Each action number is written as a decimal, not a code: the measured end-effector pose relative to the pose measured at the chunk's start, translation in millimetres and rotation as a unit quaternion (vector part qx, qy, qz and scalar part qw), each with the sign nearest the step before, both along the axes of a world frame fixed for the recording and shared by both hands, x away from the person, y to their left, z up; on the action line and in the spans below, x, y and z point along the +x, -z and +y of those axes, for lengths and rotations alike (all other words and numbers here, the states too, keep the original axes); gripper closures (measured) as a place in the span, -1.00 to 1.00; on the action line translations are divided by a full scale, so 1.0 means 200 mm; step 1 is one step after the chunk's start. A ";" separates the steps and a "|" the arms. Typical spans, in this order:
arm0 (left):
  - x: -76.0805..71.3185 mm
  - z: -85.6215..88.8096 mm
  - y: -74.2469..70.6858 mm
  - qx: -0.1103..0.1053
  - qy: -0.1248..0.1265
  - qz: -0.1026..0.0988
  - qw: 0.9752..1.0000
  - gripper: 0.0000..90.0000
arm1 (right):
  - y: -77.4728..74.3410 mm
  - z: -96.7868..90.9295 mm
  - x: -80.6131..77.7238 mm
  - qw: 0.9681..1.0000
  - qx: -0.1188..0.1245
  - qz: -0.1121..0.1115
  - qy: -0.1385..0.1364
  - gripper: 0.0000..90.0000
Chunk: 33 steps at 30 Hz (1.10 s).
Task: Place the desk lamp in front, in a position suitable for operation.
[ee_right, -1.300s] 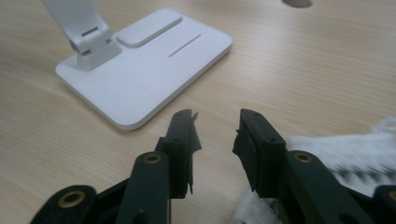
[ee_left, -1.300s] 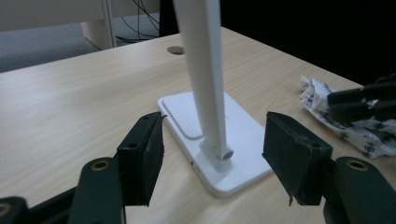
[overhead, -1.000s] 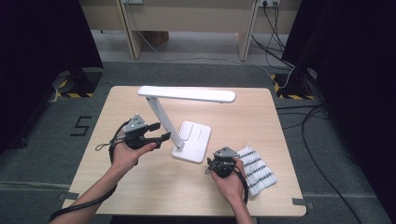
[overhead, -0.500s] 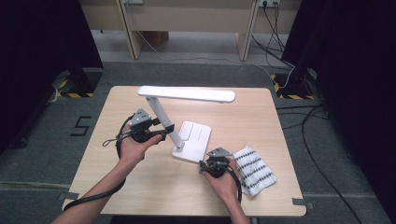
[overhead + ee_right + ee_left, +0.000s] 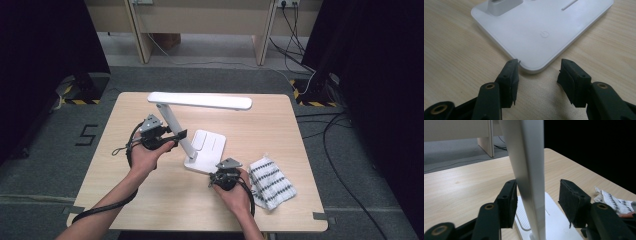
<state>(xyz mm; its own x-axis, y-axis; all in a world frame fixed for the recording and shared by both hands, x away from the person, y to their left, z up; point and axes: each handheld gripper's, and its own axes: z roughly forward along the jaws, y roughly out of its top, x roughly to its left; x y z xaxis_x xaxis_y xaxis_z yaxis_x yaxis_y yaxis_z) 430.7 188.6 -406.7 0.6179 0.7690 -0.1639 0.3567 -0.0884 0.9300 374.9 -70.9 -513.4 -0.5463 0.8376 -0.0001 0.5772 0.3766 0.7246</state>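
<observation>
The right gripper point(image 5: 537, 75) hovered spread at the near corner of the lamp base point(image 5: 544, 30), gripping nothing. Beyond, the left gripper point(image 5: 536, 202), jaws just closing, straddled the lamp's arm point(image 5: 529, 170) without clamping; the lamp remained unmoved mid-table.

On the table point(image 5: 150, 200), the cloth point(image 5: 271, 183) lies right of the lamp point(image 5: 200, 145).

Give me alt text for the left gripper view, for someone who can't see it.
The white lamp arm rises between the left gripper's two black jaws, which have just been closing: one pad touches it, the other stands apart. Behind lie the lamp's white base, the wooden table and a patterned cloth.
</observation>
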 end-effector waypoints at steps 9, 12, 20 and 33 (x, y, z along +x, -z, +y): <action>0.00 0.00 0.00 0.002 -0.010 -0.001 1.000 0.26 | 0.00 0.02 0.00 1.000 -0.009 -0.008 -0.009 0.16; 0.00 0.00 0.00 -0.001 -0.014 -0.001 1.000 0.33 | 0.00 0.02 0.00 1.000 -0.011 -0.009 -0.010 0.17; -0.01 0.01 0.00 0.005 -0.017 -0.003 1.000 0.45 | 0.00 0.02 0.01 1.000 -0.012 -0.013 -0.007 0.19; -0.04 0.00 0.00 0.009 -0.031 -0.006 0.999 0.42 | 0.00 0.02 0.04 1.000 -0.017 -0.017 -0.004 0.23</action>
